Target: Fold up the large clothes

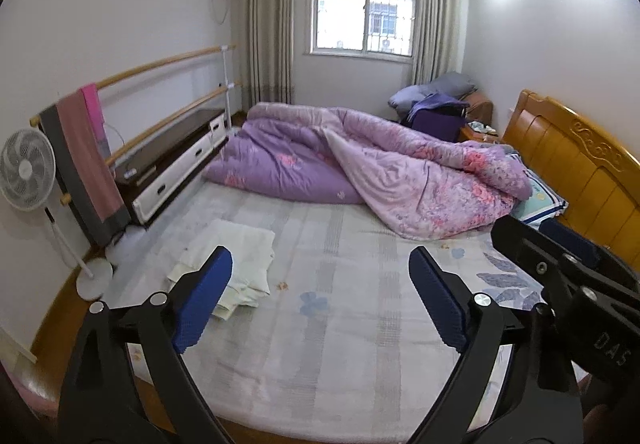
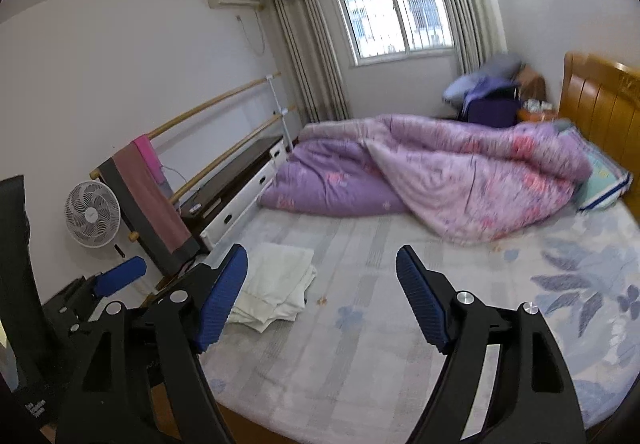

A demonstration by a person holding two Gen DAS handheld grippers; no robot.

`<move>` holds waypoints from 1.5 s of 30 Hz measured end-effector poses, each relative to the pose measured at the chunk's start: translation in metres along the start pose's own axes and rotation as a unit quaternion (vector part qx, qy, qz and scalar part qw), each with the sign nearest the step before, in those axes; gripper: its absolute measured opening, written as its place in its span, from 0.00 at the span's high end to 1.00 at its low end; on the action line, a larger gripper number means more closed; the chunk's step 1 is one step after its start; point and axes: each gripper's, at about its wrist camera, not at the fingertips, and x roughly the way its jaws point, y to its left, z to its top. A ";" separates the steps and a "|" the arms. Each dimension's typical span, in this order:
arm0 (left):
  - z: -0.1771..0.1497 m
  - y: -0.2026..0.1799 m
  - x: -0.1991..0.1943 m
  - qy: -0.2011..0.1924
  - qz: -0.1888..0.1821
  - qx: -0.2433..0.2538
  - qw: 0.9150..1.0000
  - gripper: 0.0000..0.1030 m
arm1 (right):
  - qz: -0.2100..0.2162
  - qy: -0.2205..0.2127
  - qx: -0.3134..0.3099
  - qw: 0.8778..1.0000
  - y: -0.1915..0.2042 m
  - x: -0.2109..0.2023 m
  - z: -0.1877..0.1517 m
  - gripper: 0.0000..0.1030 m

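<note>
Hovering spread and empty, left claw [image 1: 320, 296] and right claw [image 2: 320, 296] are nearing the cream garment [image 1: 232, 260] (seemingly folded); a careless pinch could undo it.

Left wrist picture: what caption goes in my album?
Open left claw hovers over folded cream cloth on the pale patterned bed.

Both wrist cameras look from above the foot edge of the bed [image 1: 340, 344], facing along the sheet toward the window [image 1: 364, 10] at 12 o'clock. The left view sits further left and catches the right gripper's body [image 1: 592, 308] at 3 o'clock; the right view shows the left gripper's blue pad [image 2: 120, 276] at 9 o'clock. Both share the folded white cloth [image 1: 236, 256] [image 2: 280, 280], the purple quilt [image 1: 360, 168] [image 2: 440, 180] and the wooden headboard [image 1: 580, 164] [image 2: 600, 104]
</note>
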 end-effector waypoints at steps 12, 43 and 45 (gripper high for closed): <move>-0.029 0.055 -0.131 -0.053 -0.016 0.041 0.998 0.07 | -0.050 -0.057 -0.009 0.997 0.102 -0.116 -0.039 0.08; -0.051 0.100 -0.246 -0.069 -0.052 0.029 0.996 0.06 | -0.130 -0.071 -0.014 0.989 0.146 -0.207 -0.074 0.07; -0.051 0.100 -0.247 -0.069 -0.052 0.028 0.996 0.06 | -0.129 -0.070 -0.014 0.989 0.146 -0.206 -0.071 0.07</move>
